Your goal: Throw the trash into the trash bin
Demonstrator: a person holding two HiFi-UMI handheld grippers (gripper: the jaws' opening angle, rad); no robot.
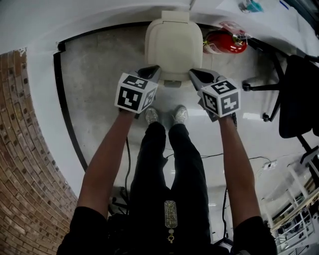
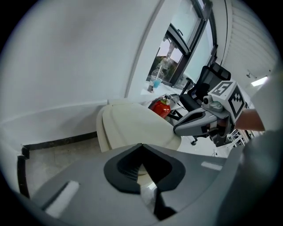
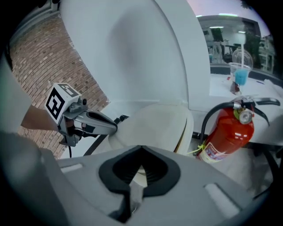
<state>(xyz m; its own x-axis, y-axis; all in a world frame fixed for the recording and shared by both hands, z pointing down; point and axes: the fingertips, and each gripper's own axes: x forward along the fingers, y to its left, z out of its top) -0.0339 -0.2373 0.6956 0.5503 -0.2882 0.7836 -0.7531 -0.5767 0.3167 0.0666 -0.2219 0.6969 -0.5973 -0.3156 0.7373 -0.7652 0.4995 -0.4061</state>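
A white wall (image 1: 75, 15) ran along the far edge of the grey floor (image 1: 99, 64), with a brick wall (image 1: 20, 149) at the floor's left edge. The person stood facing the white wall, both arms held forward, shoes (image 1: 152, 115) on the floor. A black office chair (image 1: 299, 94) stood toward the floor's right edge.

The cream trash bin (image 1: 174, 45) sat on the floor at its far edge against the white wall, just ahead of the shoes, with its lid down. A red fire extinguisher (image 1: 227, 42) stood on the floor just beside the bin's right side.

The left gripper (image 1: 153, 70) hung over the bin's near left corner, and its jaws were closed tip to tip. The right gripper (image 1: 195, 74) hung over the near right corner, and its jaws also met at the tips. A pale patch showed in the slit behind each pair of tips. It may have been a scrap of trash or only the bin seen through the gap, and I could not tell which.

A clear cup (image 3: 241, 66) with blue liquid stood on a white ledge behind the extinguisher.
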